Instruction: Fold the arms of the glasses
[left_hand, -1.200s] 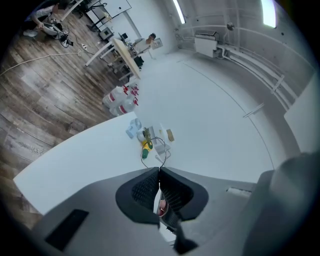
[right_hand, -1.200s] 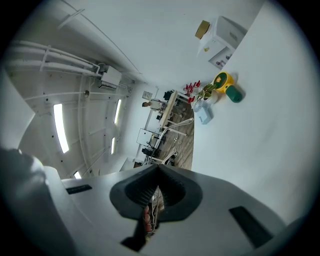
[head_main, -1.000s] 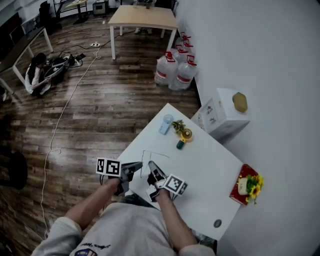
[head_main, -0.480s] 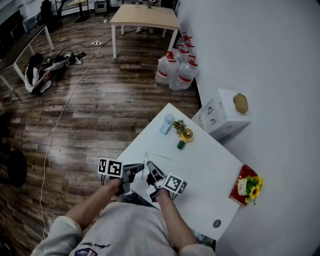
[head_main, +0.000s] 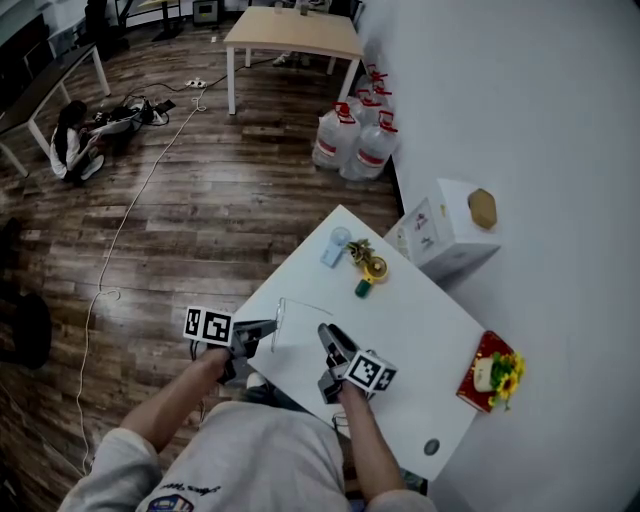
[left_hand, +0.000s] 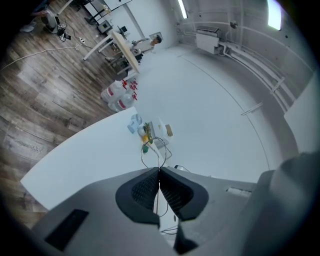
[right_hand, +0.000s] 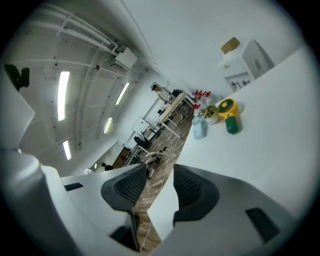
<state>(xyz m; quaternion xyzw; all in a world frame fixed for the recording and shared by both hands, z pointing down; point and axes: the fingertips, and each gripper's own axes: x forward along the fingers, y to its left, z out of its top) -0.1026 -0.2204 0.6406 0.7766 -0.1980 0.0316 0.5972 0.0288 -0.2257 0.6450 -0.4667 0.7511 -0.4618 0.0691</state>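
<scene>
Pinching the glasses (left_hand: 159, 157) with your left gripper (left_hand: 159, 174), you are pressing its two jaws together on a thin wire of the frame, which is running up between the pads; the rest of the frame is sticking out past the tips, toward the far side of the white tabletop (left_hand: 90, 155); in the head view the glasses (head_main: 281, 308) are sitting over the tabletop close to its left edge, with the left gripper right behind them at that edge; your right gripper (right_hand: 160, 172) is standing released, its jaws having just been opening; nothing is lying between them, and only the tabletop's edge and the wooden floor (right_hand: 146, 220) are showing through the gap; in the head view the right gripper is sitting to the right of the glasses, apart from them, over the near part of the tabletop; a blue cup (head_main: 335, 246) and a yellow and green toy (head_main: 368, 270) are standing near the far corner, well apart from the glasses.
</scene>
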